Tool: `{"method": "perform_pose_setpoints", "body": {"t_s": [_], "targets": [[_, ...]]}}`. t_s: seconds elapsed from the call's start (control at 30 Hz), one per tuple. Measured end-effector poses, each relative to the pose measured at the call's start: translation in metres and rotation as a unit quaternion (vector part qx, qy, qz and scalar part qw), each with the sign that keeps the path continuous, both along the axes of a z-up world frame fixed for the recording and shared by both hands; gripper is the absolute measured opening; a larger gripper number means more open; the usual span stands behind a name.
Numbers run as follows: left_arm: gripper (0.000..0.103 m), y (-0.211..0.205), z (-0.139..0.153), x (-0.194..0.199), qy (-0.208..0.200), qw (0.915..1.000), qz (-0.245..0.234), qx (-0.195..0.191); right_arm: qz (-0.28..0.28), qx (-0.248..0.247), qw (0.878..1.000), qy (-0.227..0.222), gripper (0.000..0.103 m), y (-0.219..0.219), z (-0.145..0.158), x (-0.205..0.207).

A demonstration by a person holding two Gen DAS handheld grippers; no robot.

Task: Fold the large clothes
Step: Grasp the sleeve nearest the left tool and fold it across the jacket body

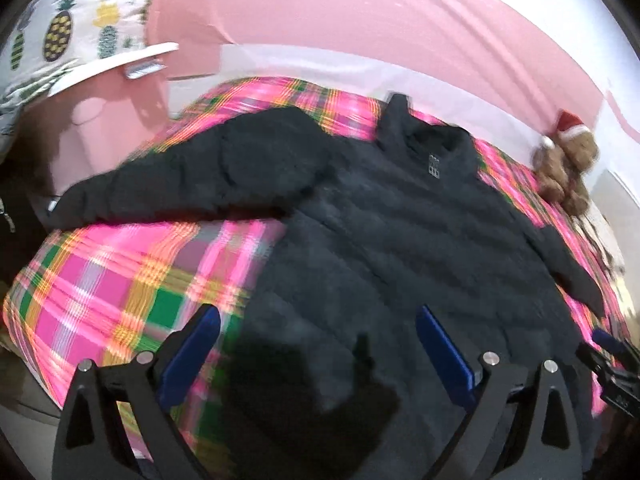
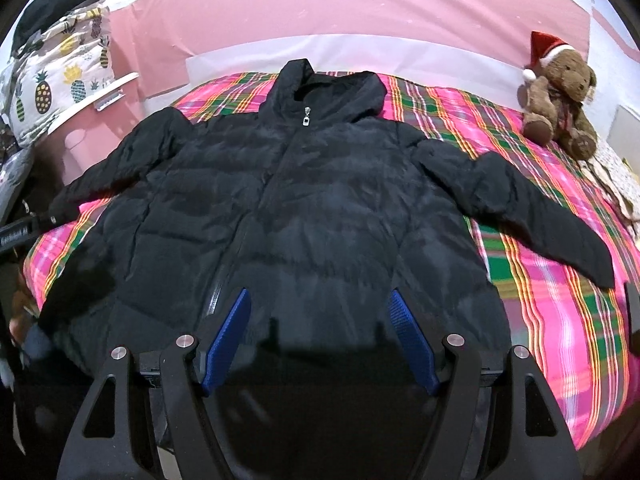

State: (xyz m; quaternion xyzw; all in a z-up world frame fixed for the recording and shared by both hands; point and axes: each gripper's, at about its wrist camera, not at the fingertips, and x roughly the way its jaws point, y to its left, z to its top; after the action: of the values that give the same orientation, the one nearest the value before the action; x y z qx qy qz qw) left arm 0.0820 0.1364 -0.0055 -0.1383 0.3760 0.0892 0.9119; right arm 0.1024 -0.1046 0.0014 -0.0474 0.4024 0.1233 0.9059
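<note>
The bed carried a pink, green and yellow plaid cover, backed by a pink wall with a white band along its base. A brown teddy bear in a red Santa hat sat at the upper right of the right wrist frame, on the bed's far corner. A pineapple-print bundle filled the upper left, with something dark on top.

The black puffer jacket lay front-up and zipped across the bed, hood toward the wall, both sleeves spread out to the sides; the silver zip pull showed at the collar.

My right gripper hovered over the jacket's lower hem at bottom centre of its frame, blue pads wide apart, nothing between them. My left gripper was likewise spread and empty, over the lower hem nearer the garment's left side in frame; that view was motion-blurred. Whether either touched the fabric, I could not tell.
</note>
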Motion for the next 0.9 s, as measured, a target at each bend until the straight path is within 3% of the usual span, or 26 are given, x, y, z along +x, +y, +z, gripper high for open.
{"method": "perform_pose_setpoints", "body": {"t_s": [0.33,0.67,0.77,0.83,0.9], "targets": [[0.099,0.123,-0.037,0.046,0.015,0.9917,0.123,-0.031,0.005,-0.024,1.0,0.014,0.072,0.016,-0.016,0.067],[0.099,0.195,-0.083,0.07,0.032,0.9769,0.199,-0.071,-0.003,-0.042,0.999,0.035,0.072,0.015,-0.041,0.107],[0.099,0.202,-0.085,0.076,0.023,0.9758,0.209,-0.06,-0.006,-0.043,0.998,0.04,0.072,0.012,-0.048,0.113],[0.089,0.207,-0.088,0.083,0.025,0.9733,0.223,-0.047,-0.009,-0.042,0.998,0.044,0.072,0.011,-0.051,0.116],[0.063,0.21,-0.088,0.089,0.027,0.9711,0.235,-0.029,-0.013,-0.038,0.998,0.048,0.072,0.008,-0.054,0.118]]}}
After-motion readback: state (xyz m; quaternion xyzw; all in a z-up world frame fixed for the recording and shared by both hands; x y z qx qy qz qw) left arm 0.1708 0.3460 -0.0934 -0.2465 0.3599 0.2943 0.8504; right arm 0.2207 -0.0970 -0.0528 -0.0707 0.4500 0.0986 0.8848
